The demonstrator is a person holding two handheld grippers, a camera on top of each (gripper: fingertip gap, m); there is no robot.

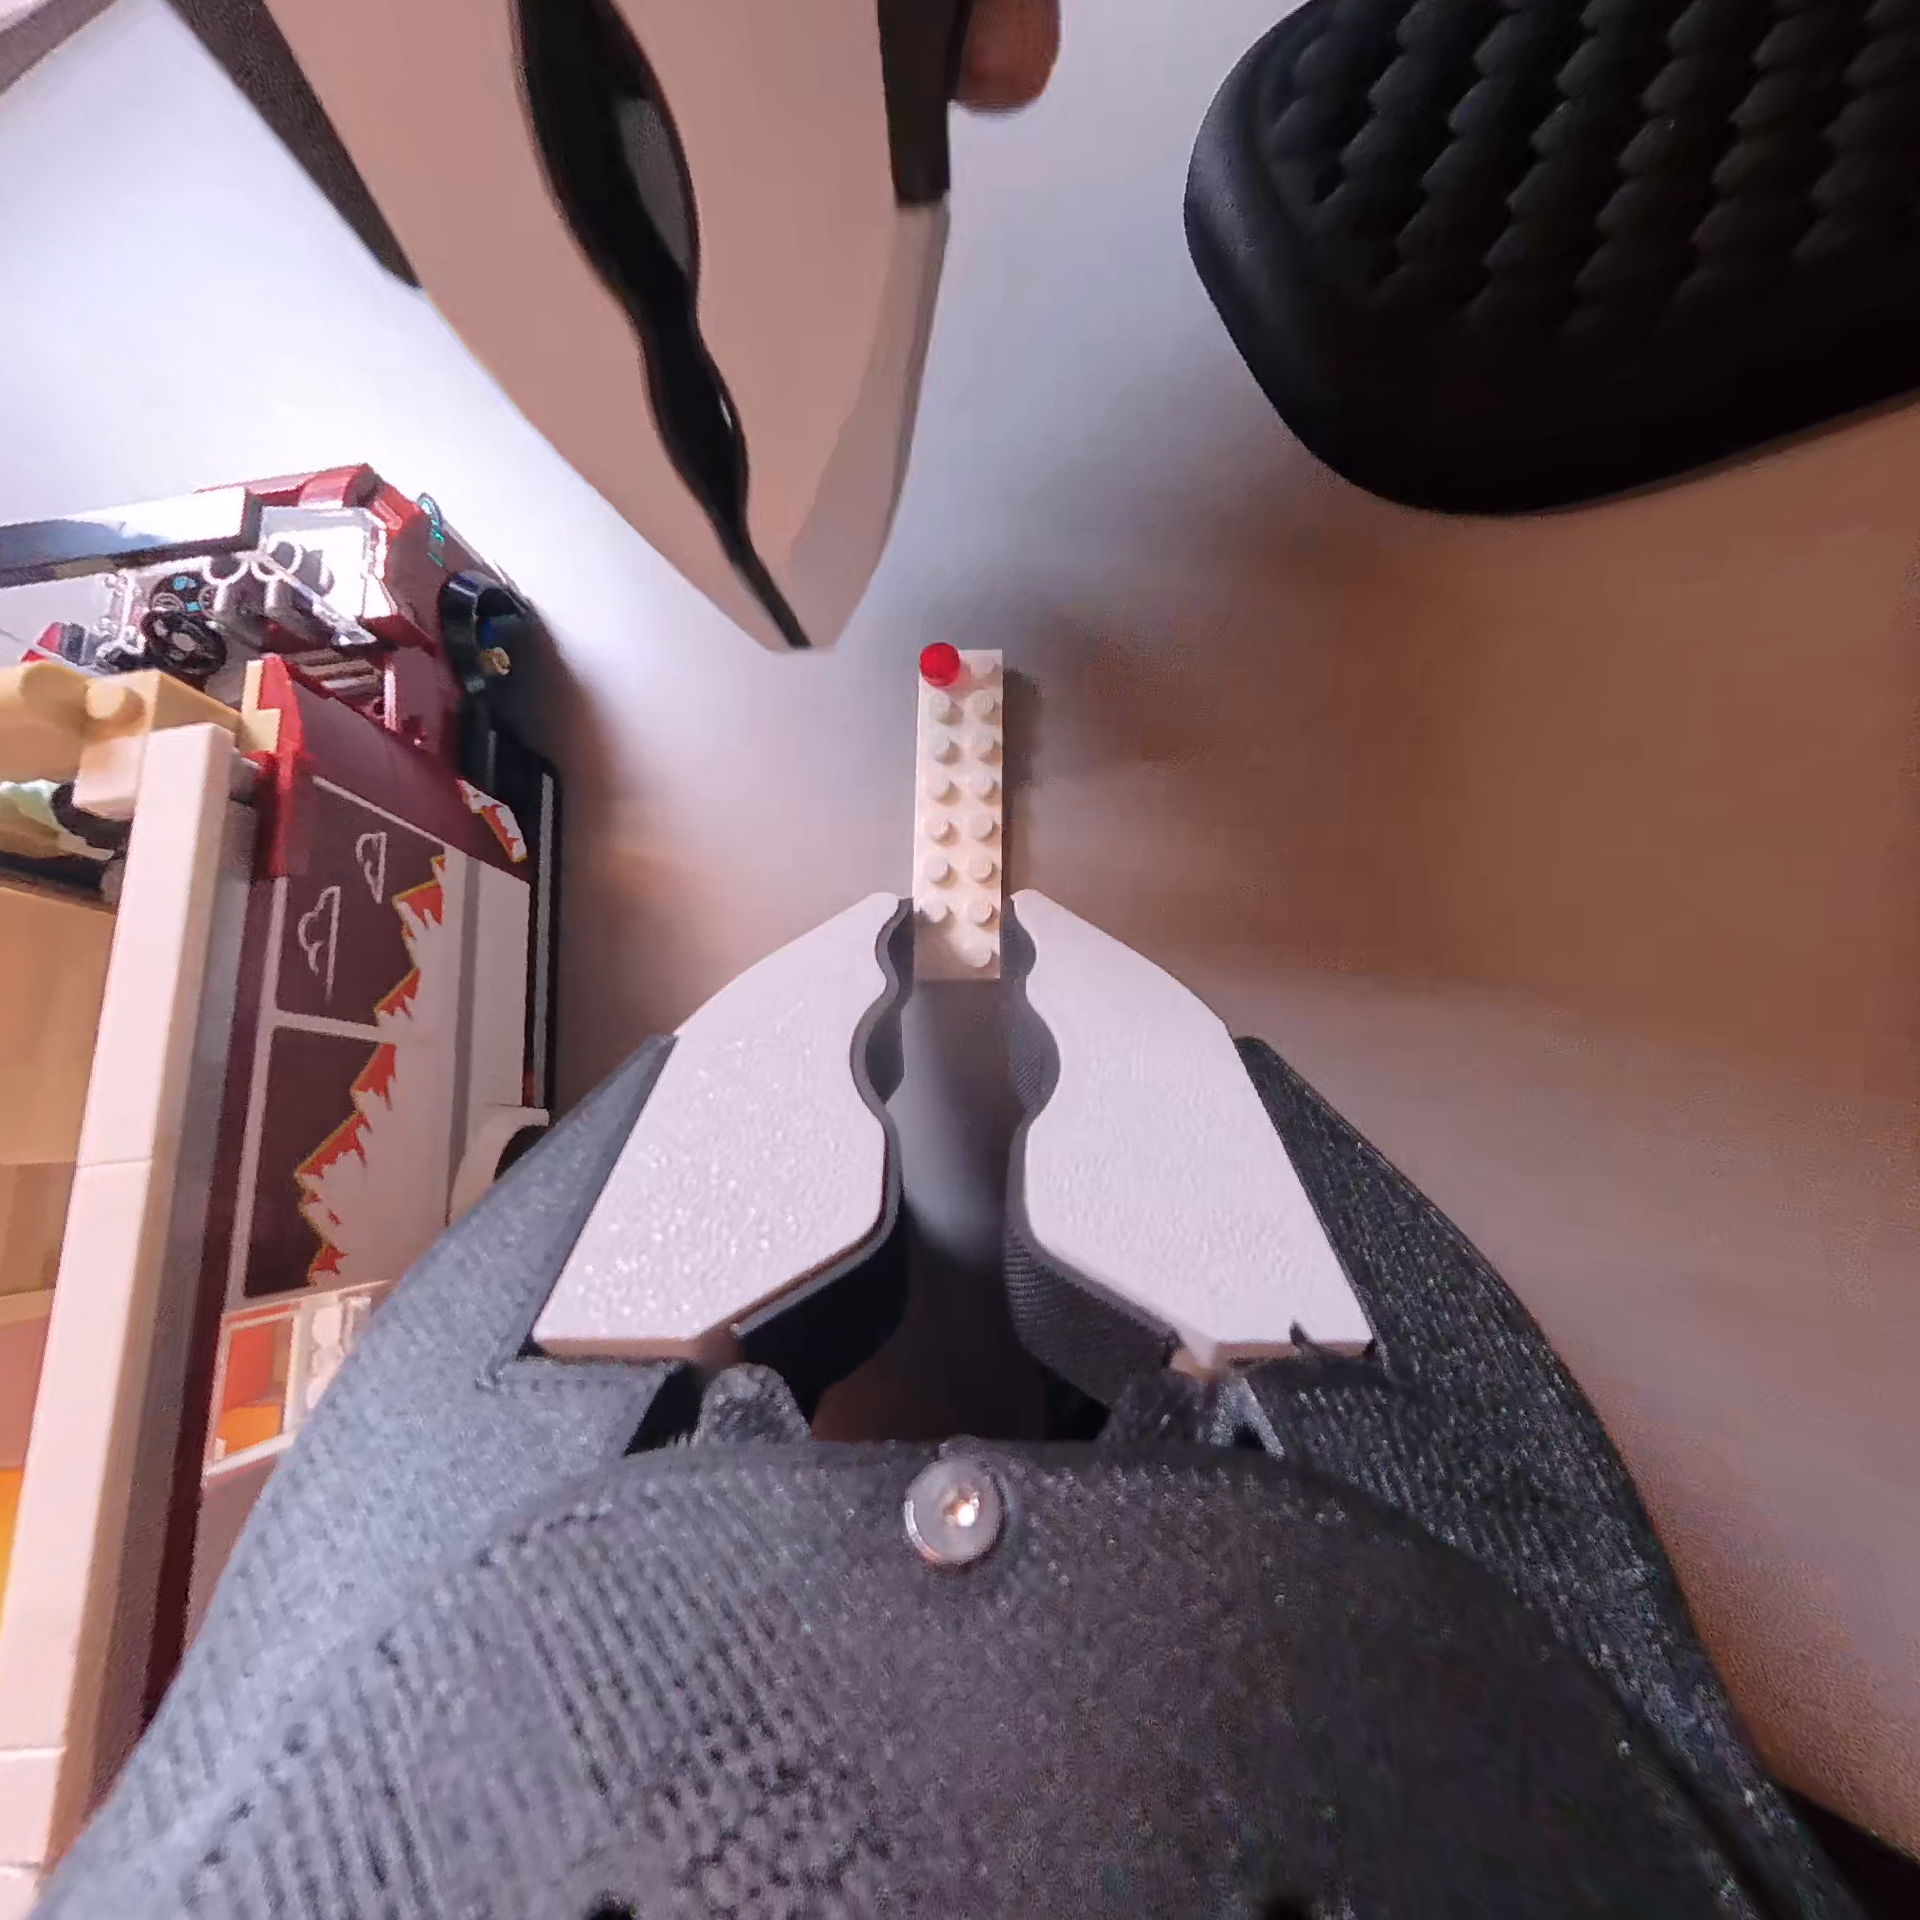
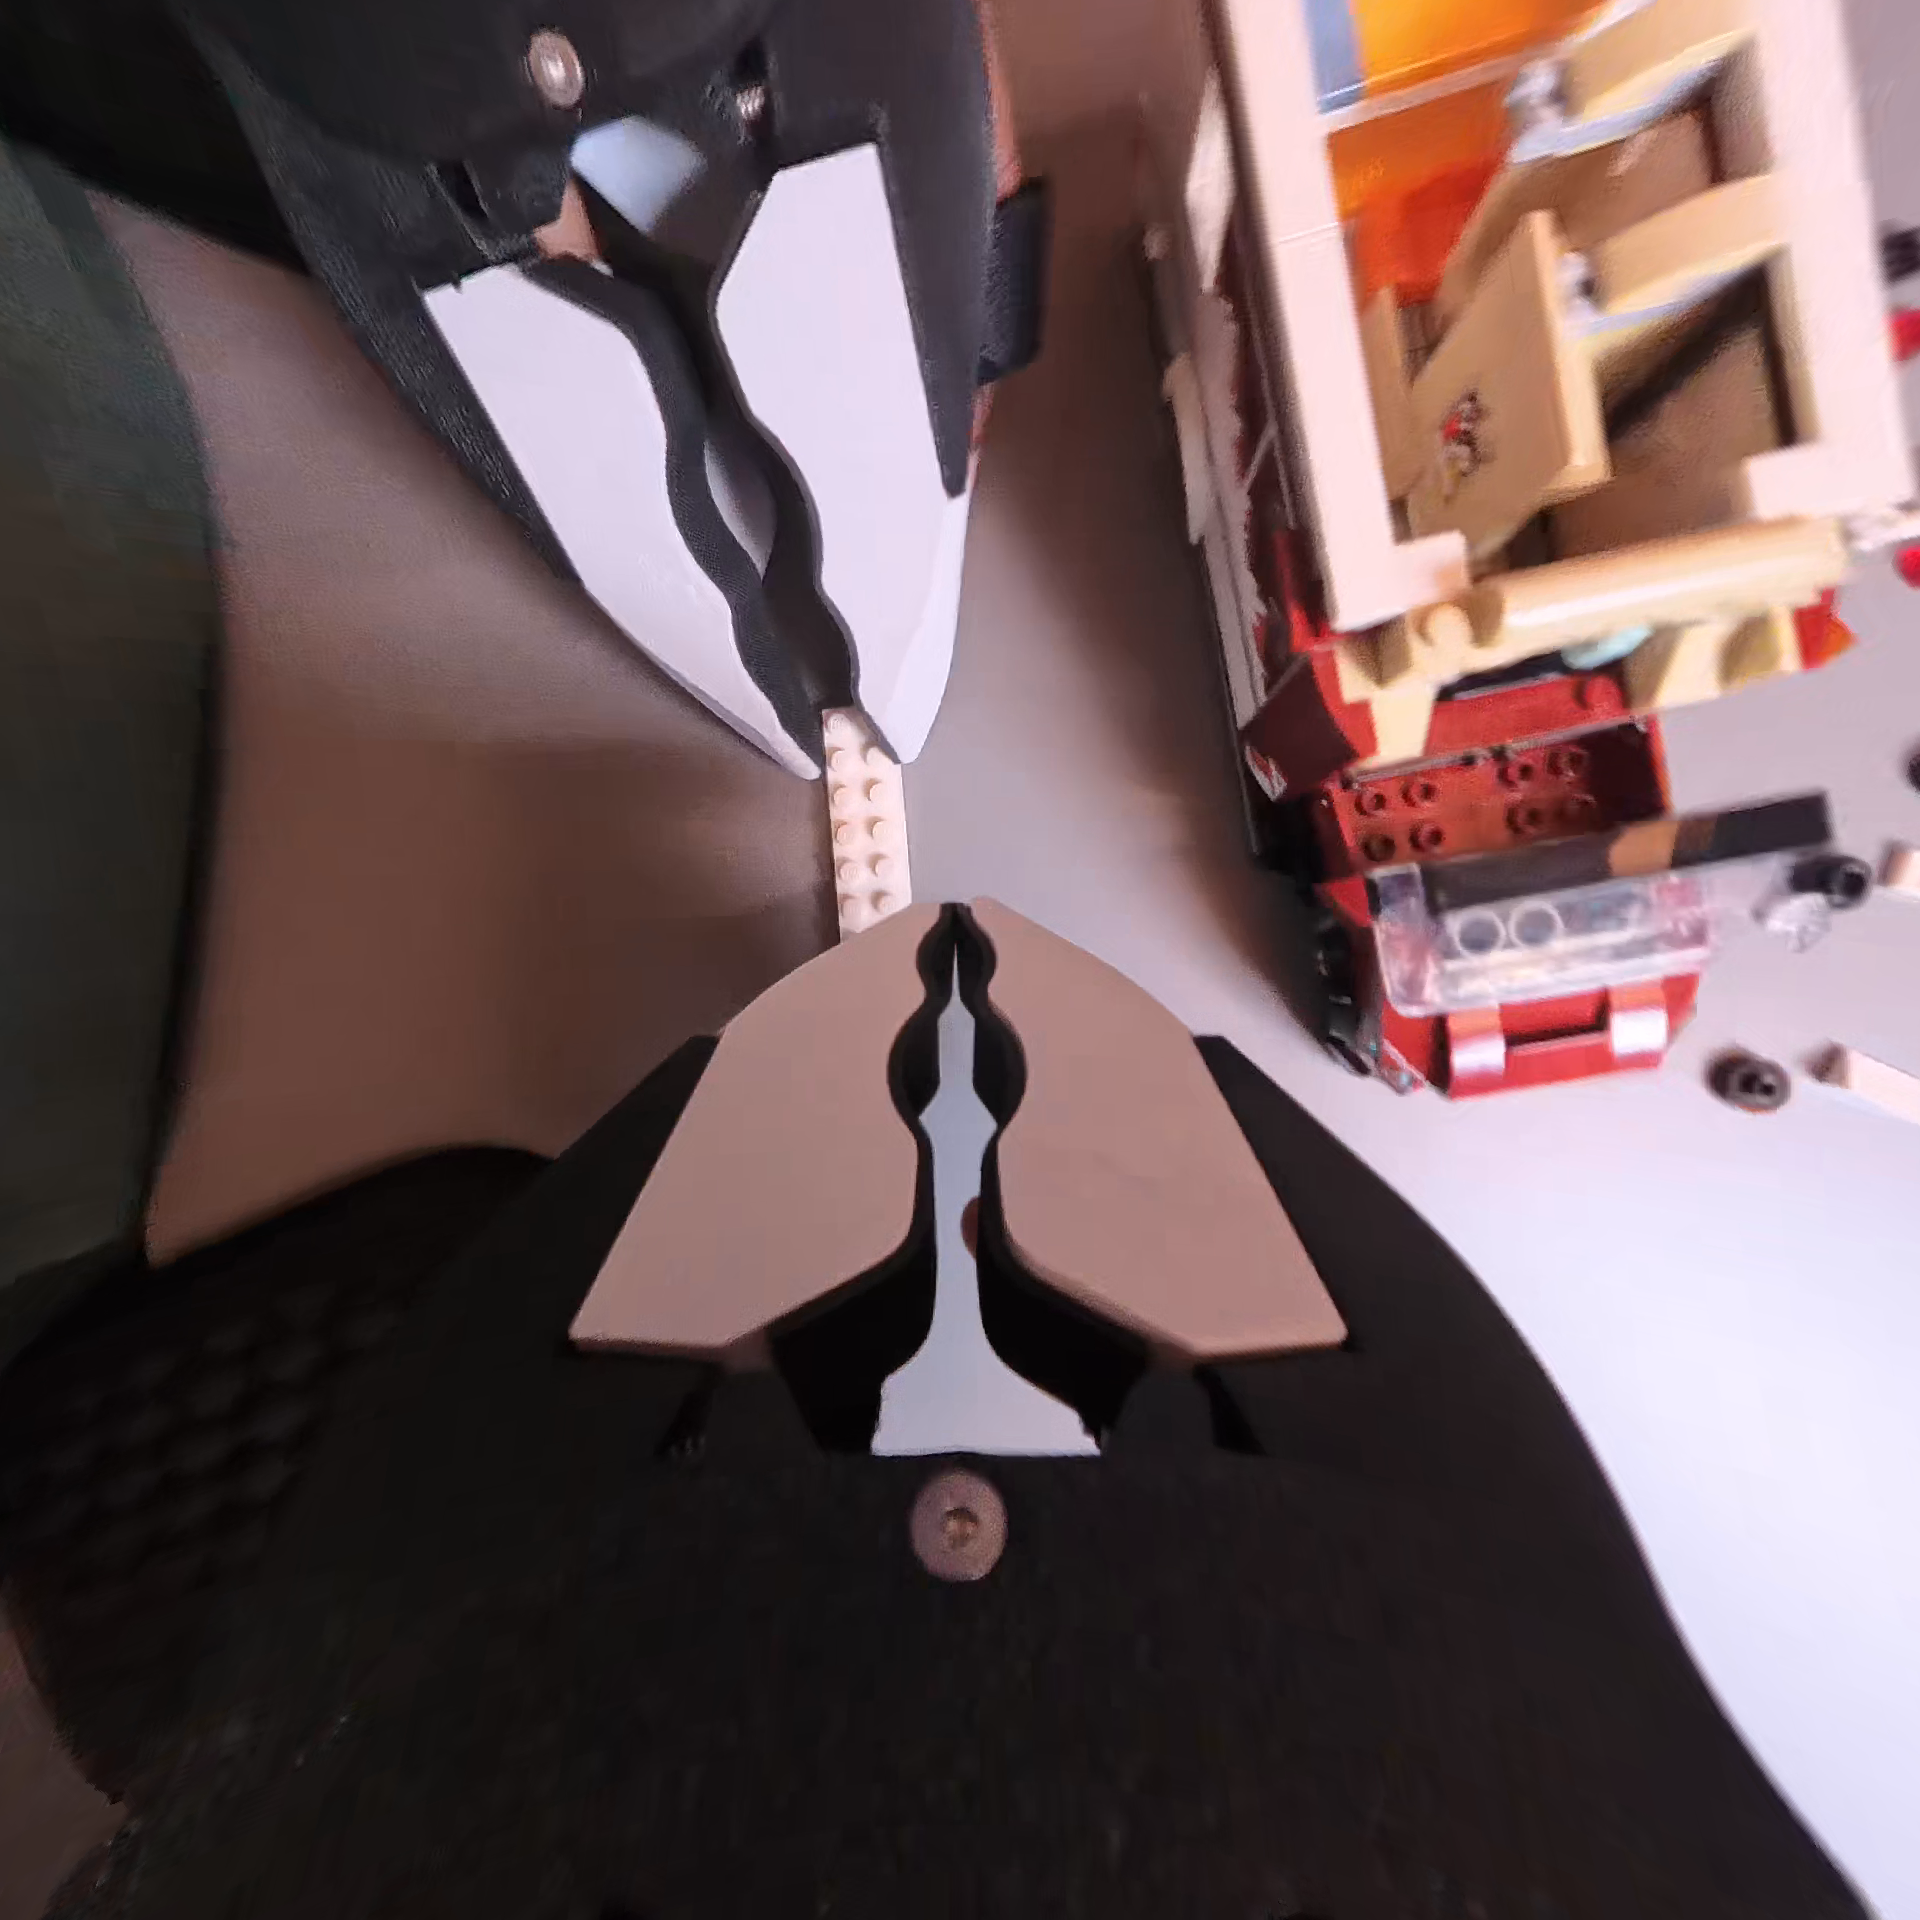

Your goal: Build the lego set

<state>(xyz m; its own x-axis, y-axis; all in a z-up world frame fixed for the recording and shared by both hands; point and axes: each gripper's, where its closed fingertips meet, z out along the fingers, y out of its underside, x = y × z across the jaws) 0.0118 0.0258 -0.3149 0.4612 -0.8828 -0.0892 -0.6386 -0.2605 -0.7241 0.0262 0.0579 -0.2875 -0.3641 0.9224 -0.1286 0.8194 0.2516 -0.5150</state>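
My left gripper (image 1: 958,914) is shut on the near end of a long white studded plate (image 1: 961,810), with a pad against each long side. A small red round stud (image 1: 938,662) sits on the plate's far left corner. My right gripper (image 2: 956,914) is shut, its pads together with nothing visible between them. In the left wrist view the right gripper (image 1: 795,639) points down just left of the red stud, apart from it. In the right wrist view the plate (image 2: 868,842) runs from my right fingertips to the left gripper (image 2: 852,743); its red-stud end is hidden under my fingers.
A brick-built model in dark red, tan and cream (image 1: 343,935) stands to the left of the plate; it also shows in the right wrist view (image 2: 1507,623). A black mesh pad (image 1: 1610,239) lies at the far right. Small loose black parts (image 2: 1751,1081) lie on the pale table (image 2: 1558,1455). One gripper's finger ends stand about 5 cm off the other's.
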